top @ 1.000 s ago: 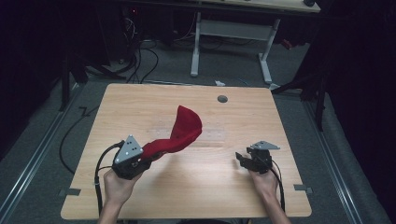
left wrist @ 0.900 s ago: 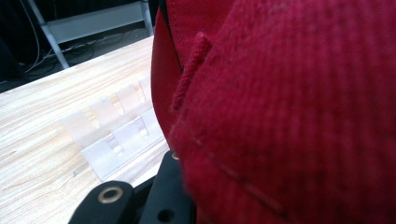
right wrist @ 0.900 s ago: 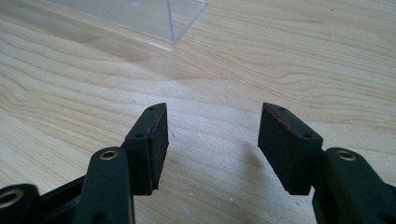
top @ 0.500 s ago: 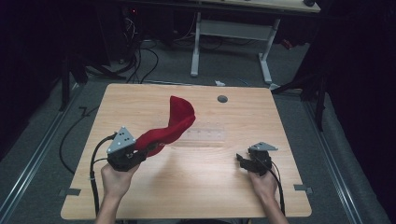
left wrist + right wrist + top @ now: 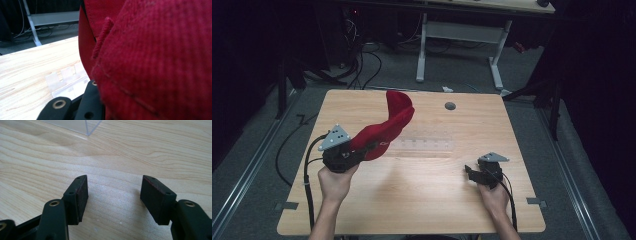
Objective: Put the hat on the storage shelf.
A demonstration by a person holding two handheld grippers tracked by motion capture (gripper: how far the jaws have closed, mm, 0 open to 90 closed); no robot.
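While the left gripper clamps the red cap and holds it lifted above the wooden table, beside the clear plastic tray, the right gripper rests near the table's right edge, jaws wide apart.

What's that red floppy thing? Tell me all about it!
It is a red corduroy cap, made of soft ribbed cloth with stitched seams and a small fabric loop on it. The left gripper holds one end of it above the wooden table. The cap rises up and away from the gripper, and its far end curls over. Behind it on the table lies a clear plastic organizer tray, which the cap appears not to touch.
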